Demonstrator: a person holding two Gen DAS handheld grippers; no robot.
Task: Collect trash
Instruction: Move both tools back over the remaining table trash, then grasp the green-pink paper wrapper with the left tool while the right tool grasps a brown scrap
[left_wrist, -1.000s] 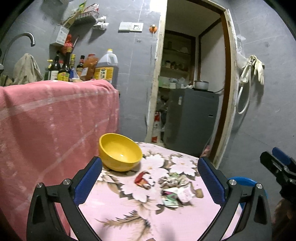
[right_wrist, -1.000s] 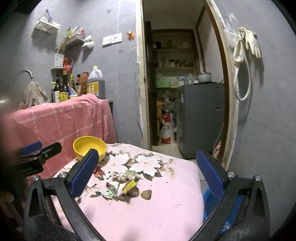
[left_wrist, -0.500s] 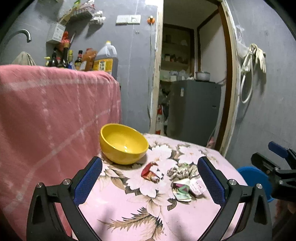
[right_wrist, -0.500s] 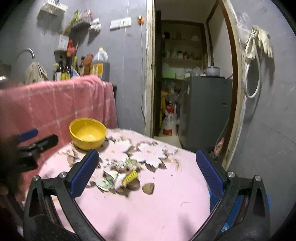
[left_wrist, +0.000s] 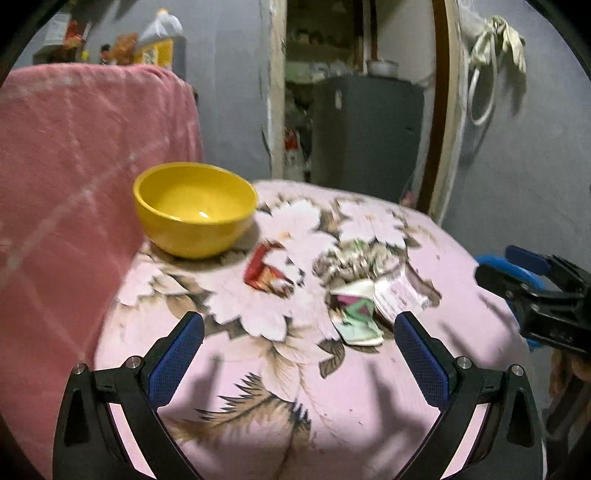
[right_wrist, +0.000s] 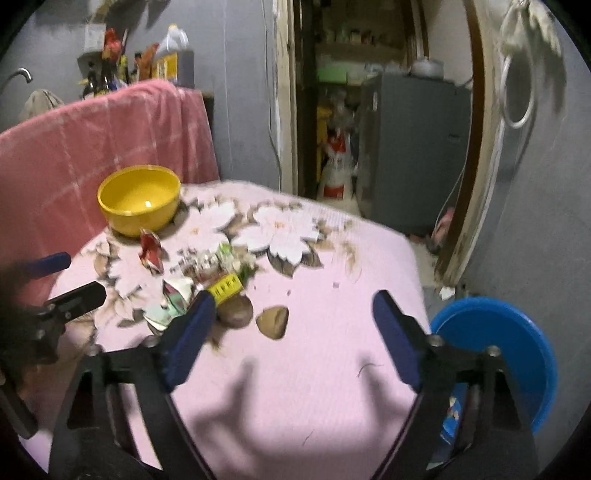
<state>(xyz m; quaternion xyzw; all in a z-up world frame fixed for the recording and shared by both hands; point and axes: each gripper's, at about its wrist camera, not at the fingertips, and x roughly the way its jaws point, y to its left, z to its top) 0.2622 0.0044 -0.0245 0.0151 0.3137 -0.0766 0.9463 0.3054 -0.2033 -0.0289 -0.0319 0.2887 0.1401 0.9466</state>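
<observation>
A small heap of trash lies mid-table on the pink flowered cloth (left_wrist: 295, 406): a red wrapper (left_wrist: 264, 267), a green and white crumpled pack (left_wrist: 356, 314) and a white paper (left_wrist: 399, 291). In the right wrist view the red wrapper (right_wrist: 150, 251), a yellow wrapper (right_wrist: 224, 287) and two brown scraps (right_wrist: 273, 319) show. My left gripper (left_wrist: 299, 354) hangs open above the near side of the heap, holding nothing. My right gripper (right_wrist: 291, 332) is open too, over the cloth right of the heap. A blue bucket (right_wrist: 495, 343) stands on the floor beside the table.
A yellow bowl (left_wrist: 195, 208) sits at the table's far left, against a pink-draped counter (left_wrist: 74, 147) with bottles on top. Behind is a doorway with a grey cabinet (left_wrist: 365, 133). White gloves and a hose (left_wrist: 491, 62) hang on the right wall.
Both grippers have moved forward and tilted down toward the table; the trash heap and bowl now appear closer and larger. Both stay open and empty.
</observation>
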